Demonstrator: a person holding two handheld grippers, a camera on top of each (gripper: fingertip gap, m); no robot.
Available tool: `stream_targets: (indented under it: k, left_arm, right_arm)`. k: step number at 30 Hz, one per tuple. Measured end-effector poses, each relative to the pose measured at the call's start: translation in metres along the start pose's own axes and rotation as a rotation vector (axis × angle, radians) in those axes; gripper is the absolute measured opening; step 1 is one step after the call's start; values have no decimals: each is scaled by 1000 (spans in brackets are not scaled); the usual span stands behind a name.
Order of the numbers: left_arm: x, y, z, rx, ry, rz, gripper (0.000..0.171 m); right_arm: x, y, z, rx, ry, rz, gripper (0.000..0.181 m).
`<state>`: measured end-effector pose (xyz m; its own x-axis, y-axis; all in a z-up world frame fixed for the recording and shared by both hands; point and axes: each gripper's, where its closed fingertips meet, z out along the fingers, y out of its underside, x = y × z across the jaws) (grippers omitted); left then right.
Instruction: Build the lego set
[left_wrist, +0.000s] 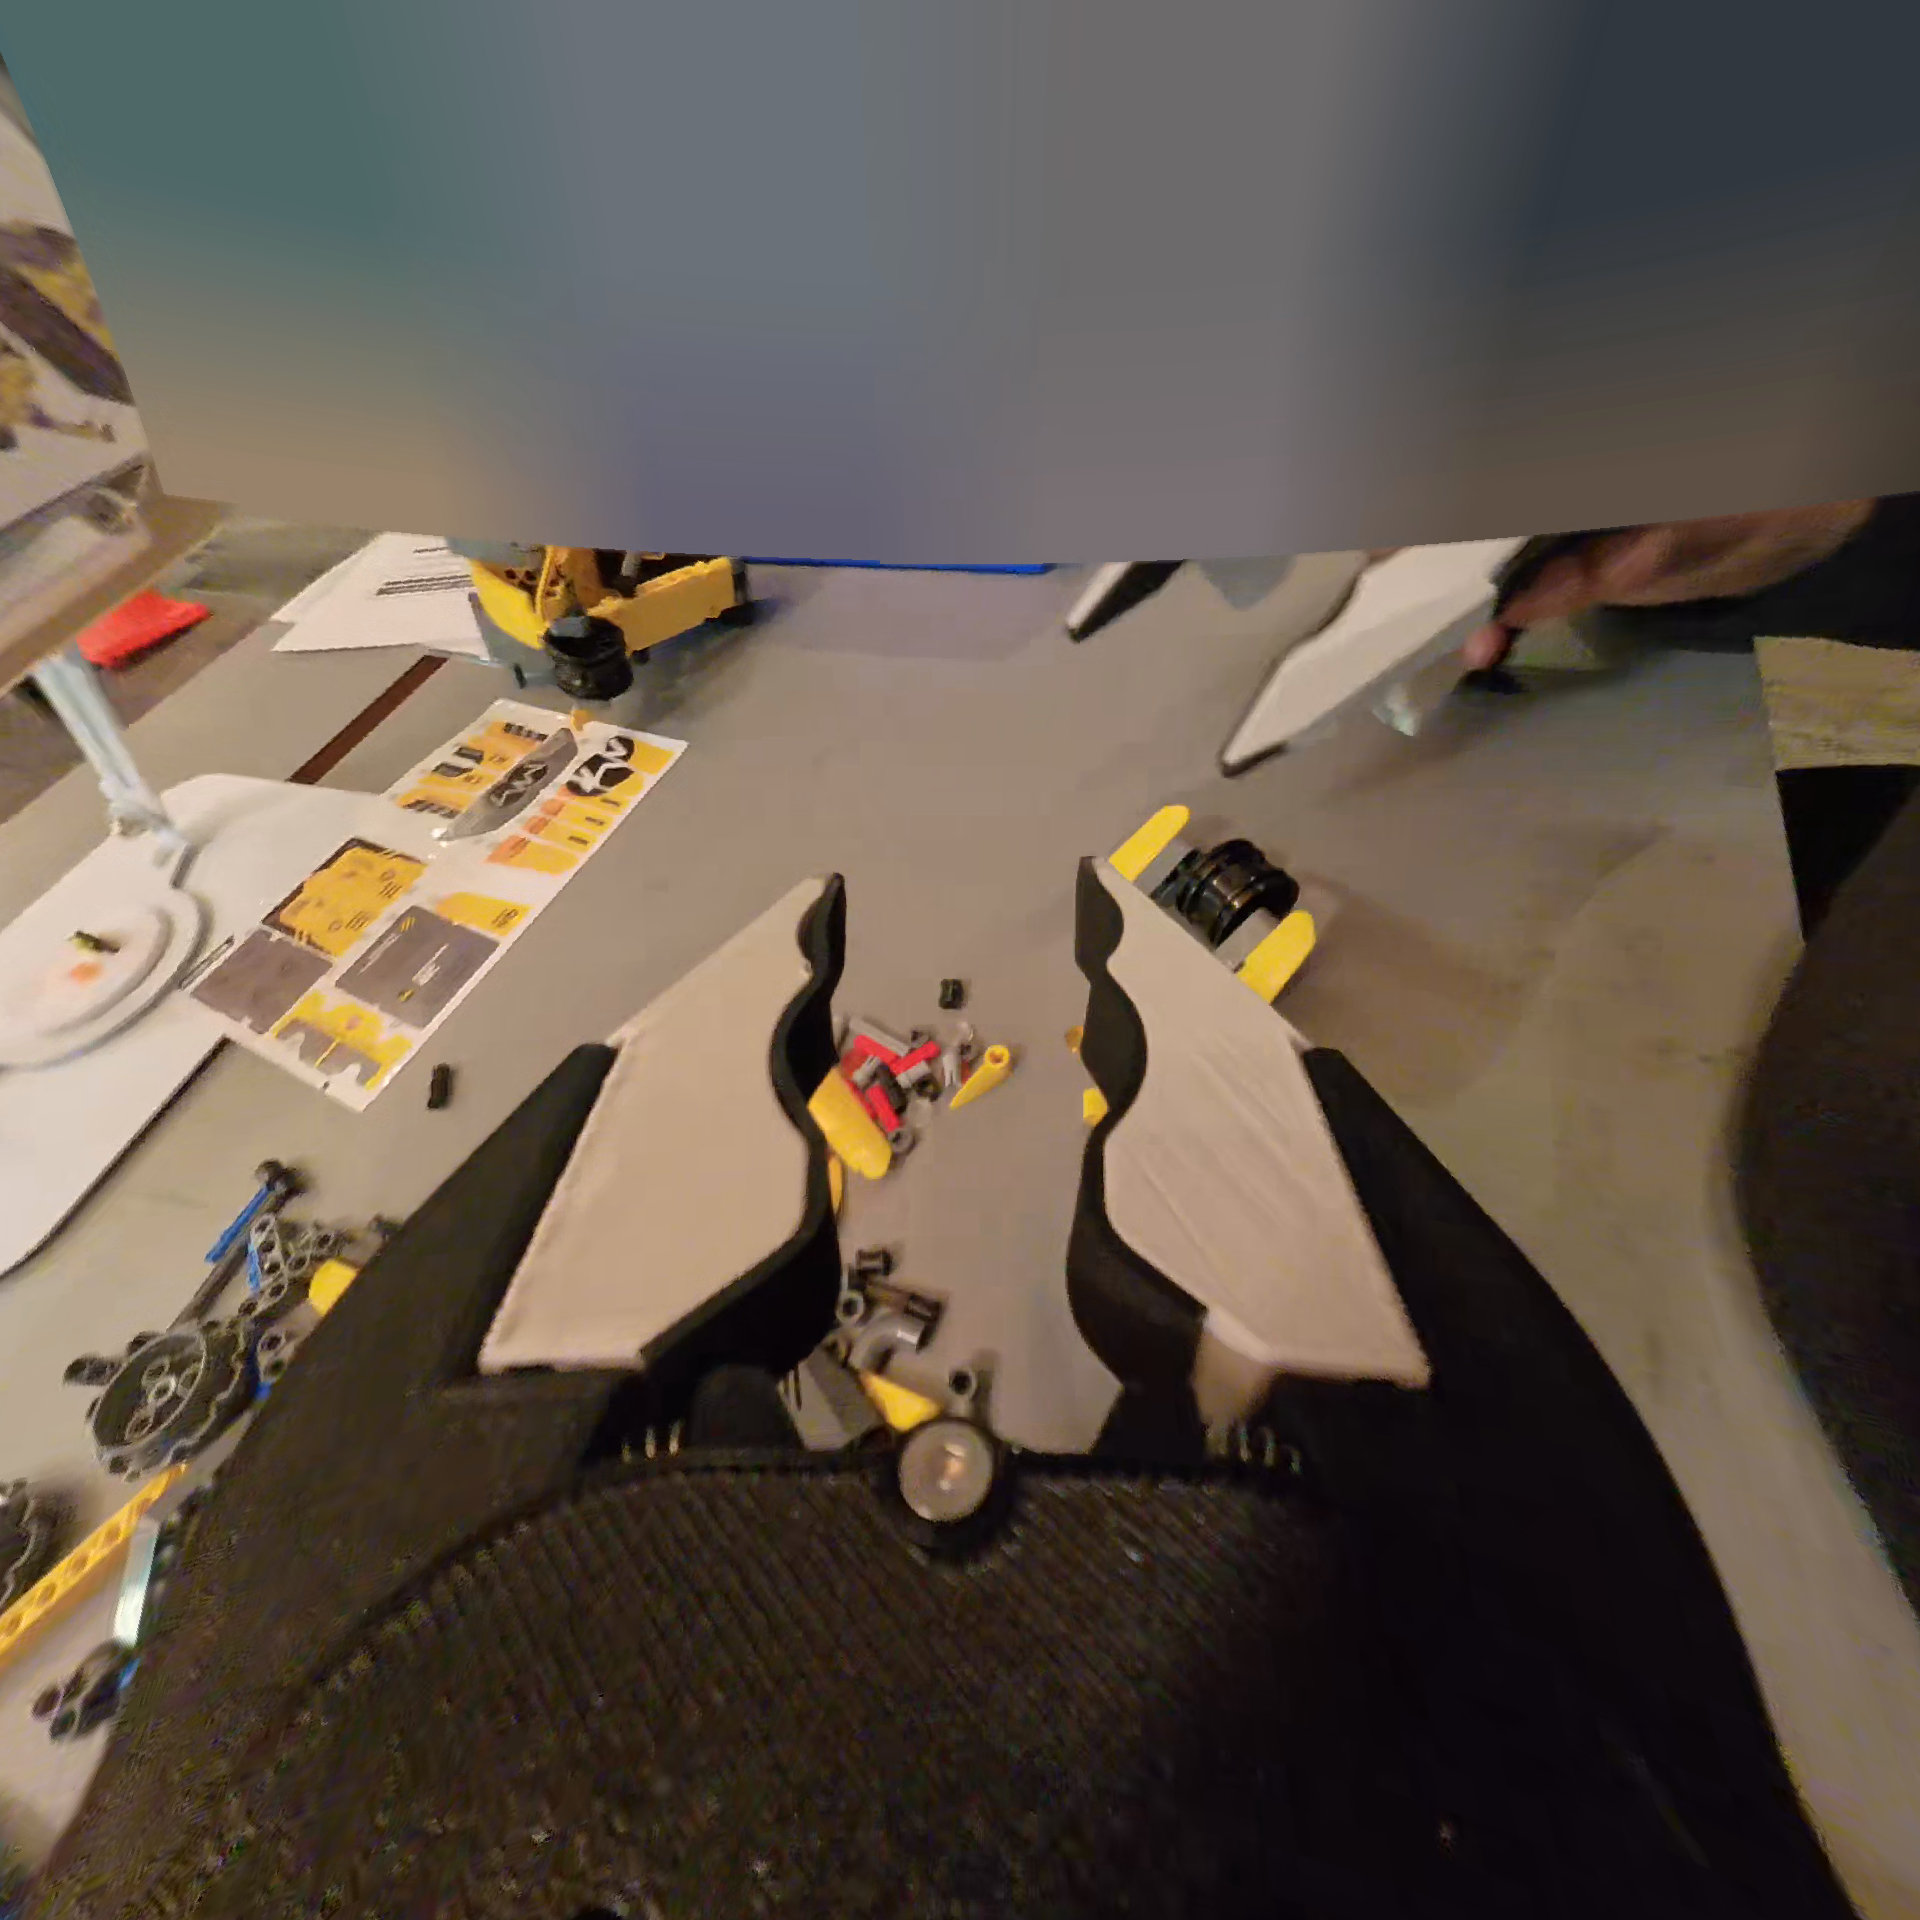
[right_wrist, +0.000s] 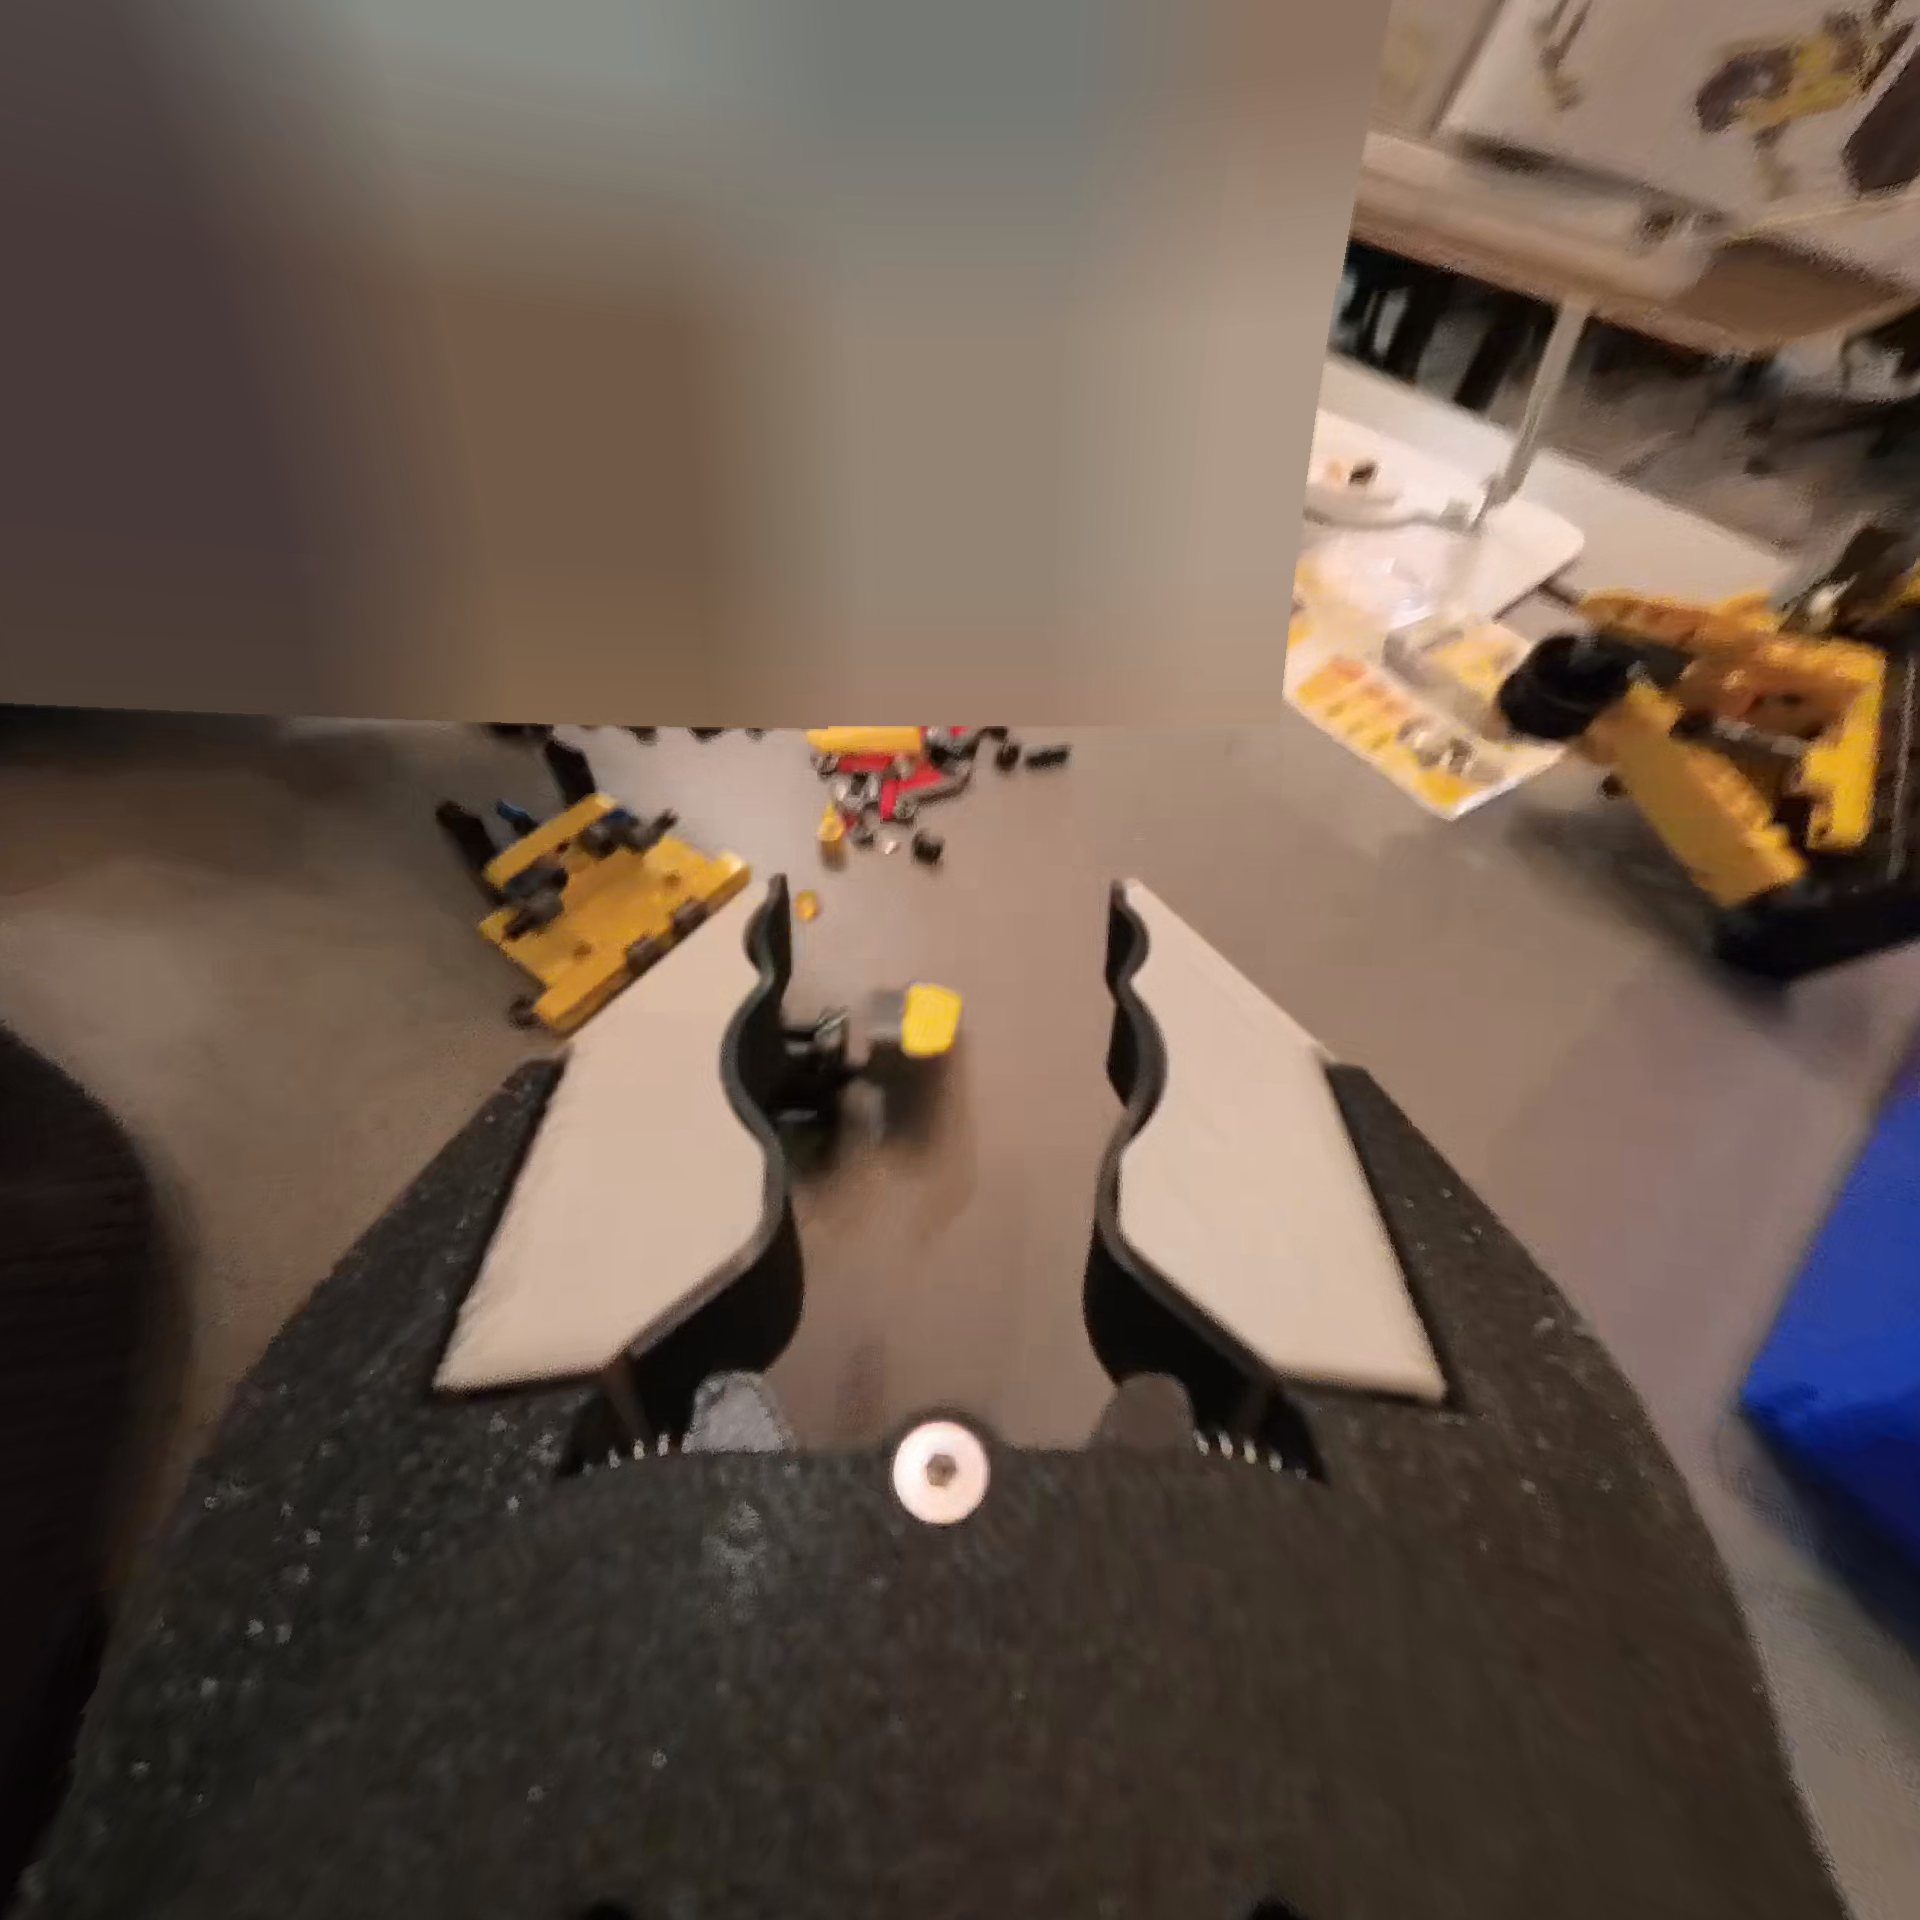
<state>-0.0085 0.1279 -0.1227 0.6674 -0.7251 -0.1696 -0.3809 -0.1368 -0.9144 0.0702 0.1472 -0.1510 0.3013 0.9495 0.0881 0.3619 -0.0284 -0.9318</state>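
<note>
My left gripper (left_wrist: 958, 883) is open and empty above a heap of small red, grey and yellow toy-brick parts (left_wrist: 914, 1070) on the grey table (left_wrist: 935, 727). A small black wheel assembly with yellow pieces (left_wrist: 1226, 894) lies just past its right finger. My right gripper (right_wrist: 951, 894) is open and empty; the same wheel assembly (right_wrist: 883, 1023) lies between its fingers, close to the left one. The right gripper also shows in the left wrist view (left_wrist: 1153, 686), far right, held by a hand. A yellow plate assembly (right_wrist: 603, 904) lies left of the right gripper.
A large yellow brick-built vehicle (left_wrist: 603, 603) stands at the back, also at the right in the right wrist view (right_wrist: 1714, 769). A sticker sheet (left_wrist: 436, 904) and a white lamp base (left_wrist: 94, 977) lie left. Black gear parts (left_wrist: 177, 1382) lie at lower left. A blue box (right_wrist: 1849, 1330) is at the right.
</note>
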Motion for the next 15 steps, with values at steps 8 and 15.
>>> stream_targets:
  k: [8,15]
  left_arm:
    - [9,17,-22,57,69,-109,42]
    - [11,19,-31,105,117,-180,41]
  right_arm:
    - [-36,31,8,-164,7,127,110]
    - [-40,54,28,-340,9,47,96]
